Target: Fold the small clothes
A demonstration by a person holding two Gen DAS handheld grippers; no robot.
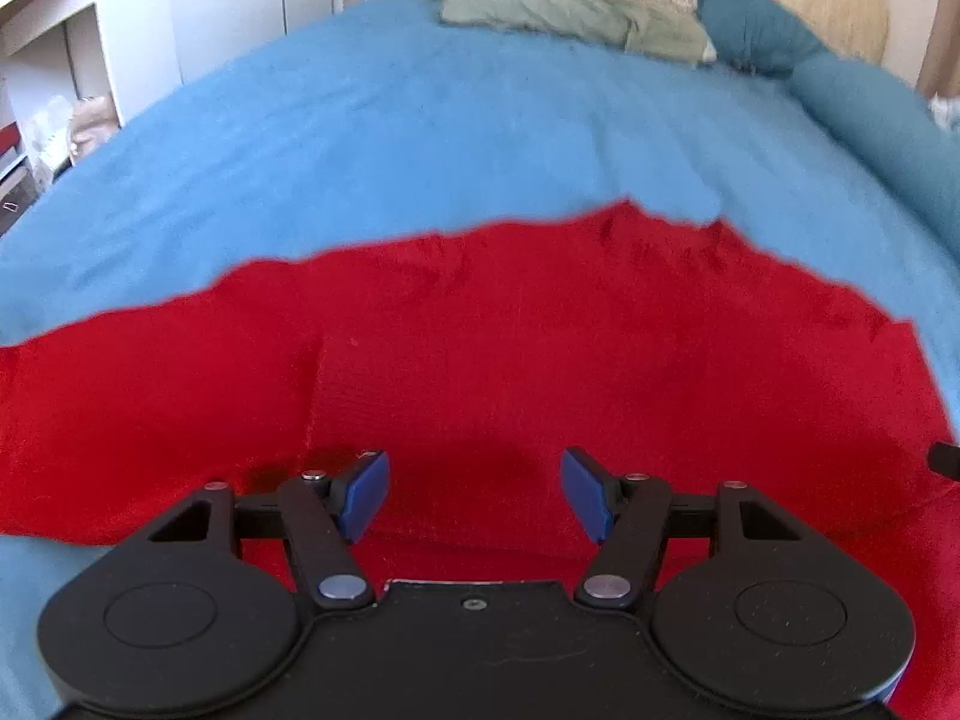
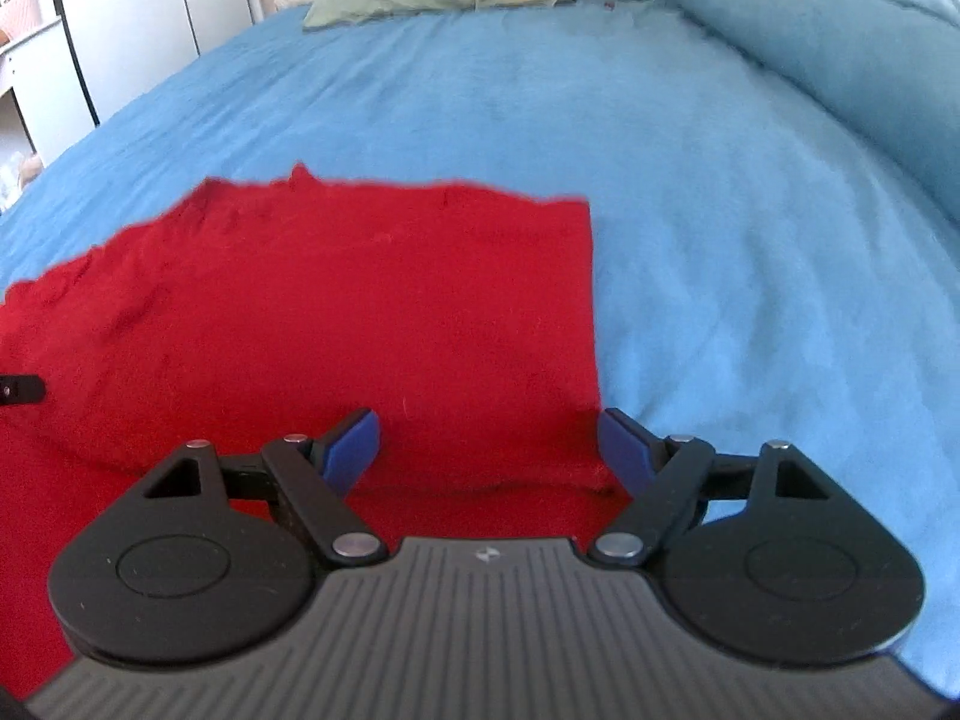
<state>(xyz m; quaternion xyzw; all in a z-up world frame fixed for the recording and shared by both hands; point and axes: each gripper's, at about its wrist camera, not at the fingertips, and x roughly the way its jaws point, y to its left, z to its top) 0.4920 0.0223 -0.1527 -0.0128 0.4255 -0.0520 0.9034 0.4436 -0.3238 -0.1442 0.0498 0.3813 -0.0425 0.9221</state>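
Left wrist view puts my left gripper (image 1: 474, 492) low over the red fuzzy knit garment (image 1: 480, 348), which lies spread flat on the bed's light blue fleece blanket (image 1: 390, 138). Its blue-padded fingers (image 1: 366, 495) stand wide apart with nothing between them, and red cloth fills the ground directly beneath and ahead of them, running out to both sides. Beyond the garment's far edge I see a crumpled sage-green cloth (image 1: 558, 15) and a teal bolster pillow (image 1: 840, 90) off to the right.

From the right wrist view, my right gripper (image 2: 489, 450) also stands spread wide, holding nothing. It sits over the garment's near right corner (image 2: 360, 312): the left finger is above red cloth, while the right finger (image 2: 627, 450) hangs just past the garment's straight right edge, over the blanket (image 2: 750, 240).
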